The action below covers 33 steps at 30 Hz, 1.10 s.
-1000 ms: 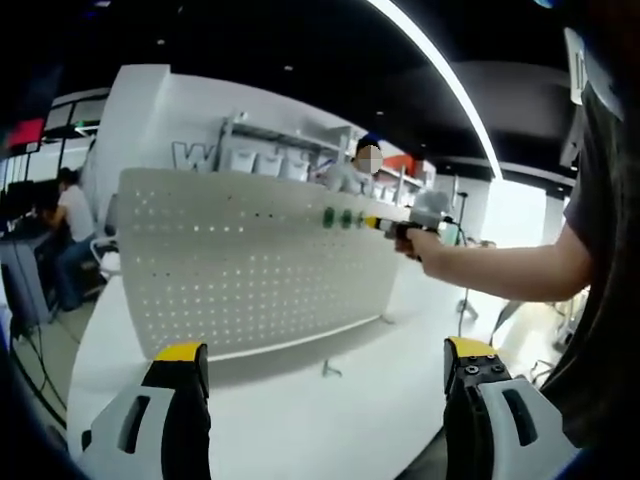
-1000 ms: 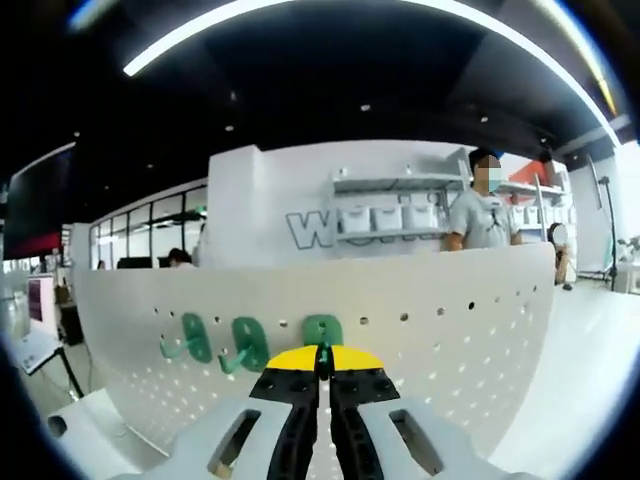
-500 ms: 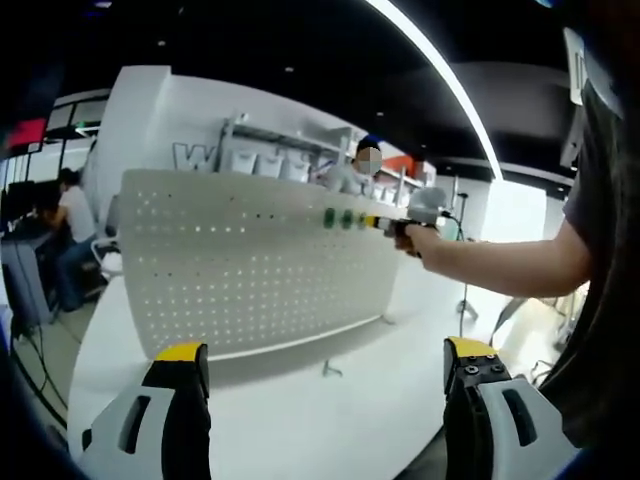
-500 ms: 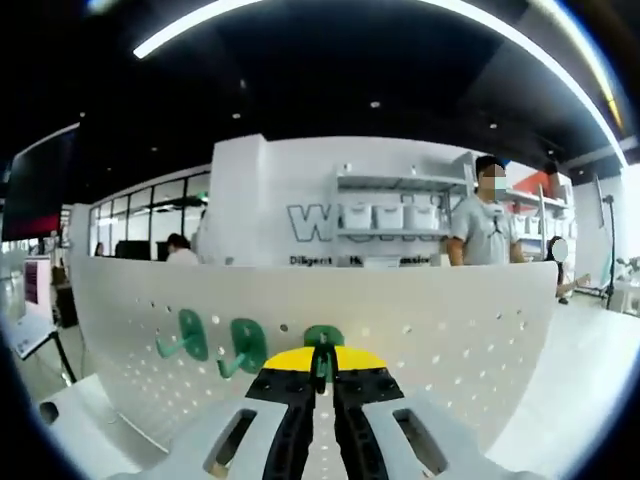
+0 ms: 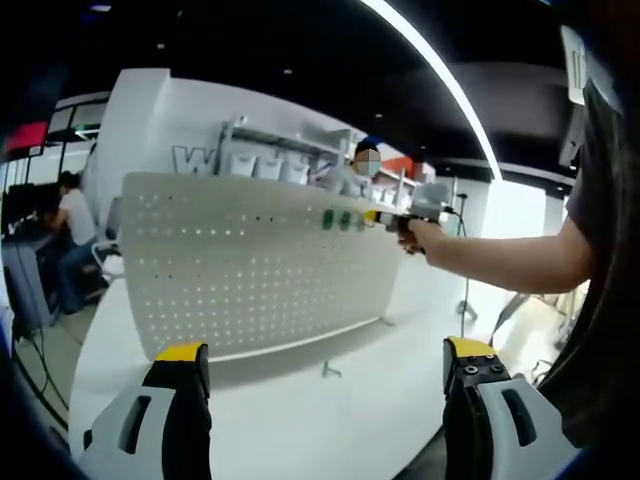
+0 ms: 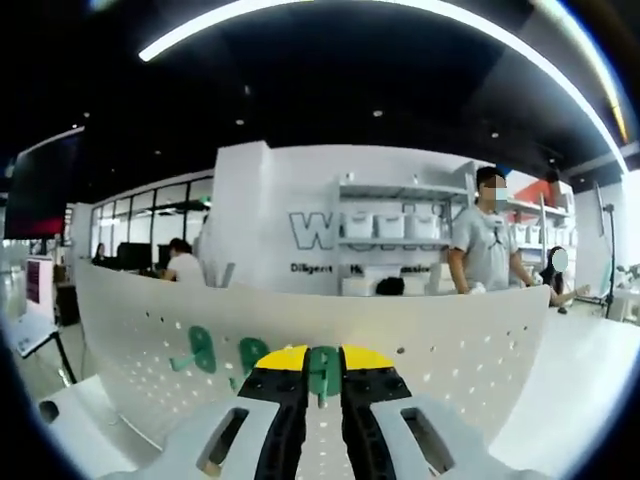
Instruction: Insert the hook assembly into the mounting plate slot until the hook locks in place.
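Observation:
A white pegboard mounting plate (image 5: 250,265) stands upright on the white table. Two green hooks (image 5: 336,219) hang near its upper right. Beside them a person's hand (image 5: 415,233) holds my right gripper (image 5: 385,218) against the board. In the right gripper view, that gripper (image 6: 322,362) is shut on a third green hook (image 6: 322,370), pressed at the pegboard (image 6: 460,340). The two mounted green hooks (image 6: 200,348) (image 6: 250,354) sit just left of it. My left gripper (image 5: 325,355) hangs back above the table, open with nothing between its jaws.
A small metal piece (image 5: 330,370) lies on the table (image 5: 300,420) in front of the board. The person's forearm (image 5: 510,265) crosses the right side. Another person (image 6: 485,250) stands behind the board by shelves, and someone sits at a desk (image 5: 70,215) at the far left.
The right gripper view has risen a little against the board, and the held green hook now shows larger between the jaws. The left gripper has stayed still.

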Each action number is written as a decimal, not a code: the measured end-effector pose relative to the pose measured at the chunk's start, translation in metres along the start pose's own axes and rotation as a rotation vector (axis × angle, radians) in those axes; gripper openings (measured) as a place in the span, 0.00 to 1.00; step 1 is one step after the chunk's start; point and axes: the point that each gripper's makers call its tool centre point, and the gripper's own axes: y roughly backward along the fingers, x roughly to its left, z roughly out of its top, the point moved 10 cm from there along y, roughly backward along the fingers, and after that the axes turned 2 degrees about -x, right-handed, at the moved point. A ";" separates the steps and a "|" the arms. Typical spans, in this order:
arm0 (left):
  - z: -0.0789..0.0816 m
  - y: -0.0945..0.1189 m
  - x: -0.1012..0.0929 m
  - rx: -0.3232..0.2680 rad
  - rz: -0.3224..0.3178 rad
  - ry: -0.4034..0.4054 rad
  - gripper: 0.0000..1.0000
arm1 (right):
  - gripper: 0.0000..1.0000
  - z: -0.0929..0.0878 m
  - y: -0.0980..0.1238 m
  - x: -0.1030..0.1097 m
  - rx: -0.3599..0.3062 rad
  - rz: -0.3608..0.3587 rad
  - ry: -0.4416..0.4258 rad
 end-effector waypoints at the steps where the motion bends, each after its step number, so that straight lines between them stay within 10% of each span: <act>1: 0.000 0.000 0.000 0.000 -0.001 -0.002 0.99 | 0.11 0.001 0.001 0.000 -0.001 0.000 0.000; 33: -0.003 0.008 -0.030 -0.011 -0.053 -0.040 0.97 | 0.19 0.012 0.086 0.009 0.039 0.074 0.042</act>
